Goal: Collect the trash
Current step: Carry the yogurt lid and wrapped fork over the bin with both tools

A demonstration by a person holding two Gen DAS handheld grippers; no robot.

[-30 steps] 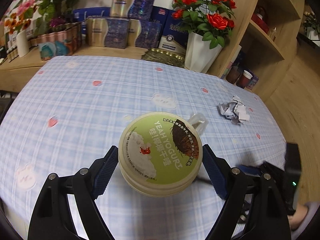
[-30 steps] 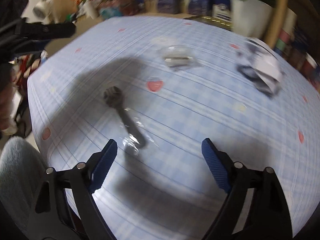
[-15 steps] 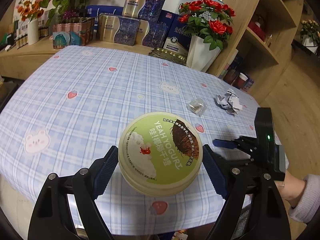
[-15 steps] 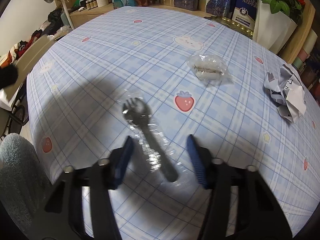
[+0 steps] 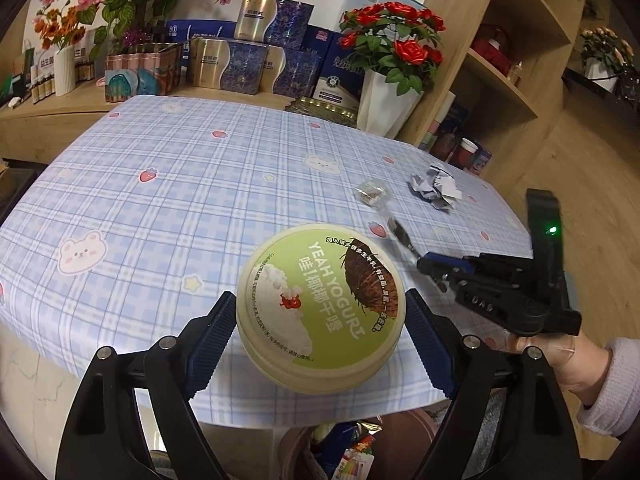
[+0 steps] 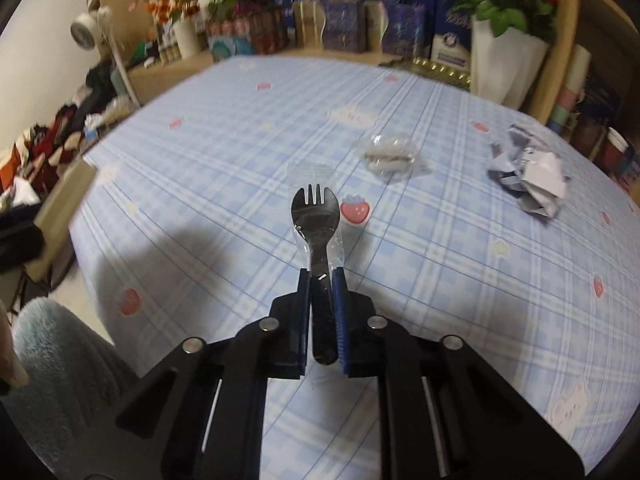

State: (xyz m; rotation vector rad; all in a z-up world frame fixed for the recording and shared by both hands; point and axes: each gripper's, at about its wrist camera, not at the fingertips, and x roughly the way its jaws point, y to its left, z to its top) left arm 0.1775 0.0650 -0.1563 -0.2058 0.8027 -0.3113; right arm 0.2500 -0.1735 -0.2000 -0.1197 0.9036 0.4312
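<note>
**Left wrist view: yogurt tub in the left tongs, wrapped spork in the right tongs**

In the left wrist view, the left tongs [image 5: 320, 328] pinch a round yogurt tub [image 5: 320, 308] with a green and cream lid. The blue pads touch the tub on both sides, so the jaws stand wide only because the tub is wide. The tub is above the near edge of the bench [image 5: 168, 184], which carries a blue checked cloth with strawberries and bears.

At the right of the same view, the right tongs [image 5: 424, 260] are held by a hand [image 5: 568, 364] in a light sleeve. They grip a black spork in clear wrapper [image 5: 400, 234], which points toward the middle of the bench.

In the right wrist view, the right tongs [image 6: 322, 276] are closing, and their jaws are already narrow around the handle of the spork in clear wrapper [image 6: 316, 216]. The pads press on the handle from both sides, and the head with its short teeth stands out in front of the tongs, above the cloth.

Two more pieces of trash lie on the bench farther away. A small clear packet [image 6: 390, 156] is beyond the spork, a little to the right. A crumpled paper [image 6: 532, 176] lies near the right edge of the bench, well apart from the packet. Behind the bench, a white vase with red roses [image 5: 388, 100] stands beside dark blue boxes [image 5: 240, 64].
</note>
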